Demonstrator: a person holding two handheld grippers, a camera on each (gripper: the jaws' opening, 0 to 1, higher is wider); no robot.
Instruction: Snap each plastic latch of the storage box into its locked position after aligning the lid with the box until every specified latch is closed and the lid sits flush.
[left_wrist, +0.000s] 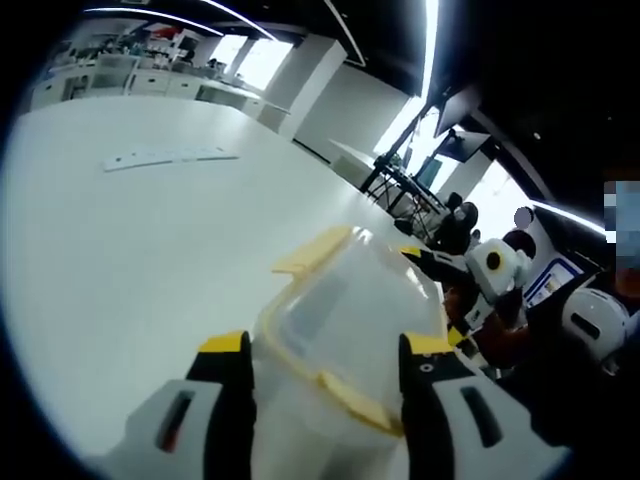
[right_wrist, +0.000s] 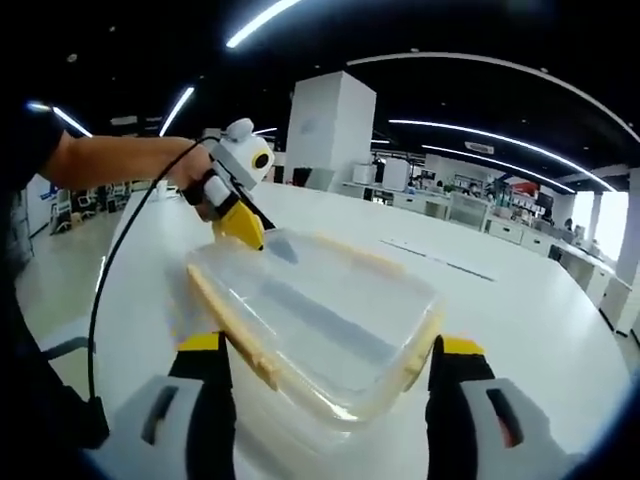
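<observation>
- The storage box is sitting on the big white table, clear plastic with a clear lid on top and yellow latches around the rim.
- In the right gripper view, the right gripper is coming in low at one end of the box. Its jaws are standing wide open with the near corner of the lid between them, not pinching anything as far as I can see. My guess is it's bracing that end so the box isn't sliding around.
- The left gripper is working the far end of the box in that same view, with a hand holding it. From there I can't tell if its jaws are spread or closed.
- The left gripper view is clearer: its jaws are open on either side of the box's end, with the near latch lying between them.
- The far latch is sticking out flat from the lid in that view, so I'd say it isn't snapped down yet.
- The long-side latch in the right gripper view is also looking flipped out rather than locked.
- So the lid seems roughly aligned, and the latching looks like it's mostly still to do.
</observation>
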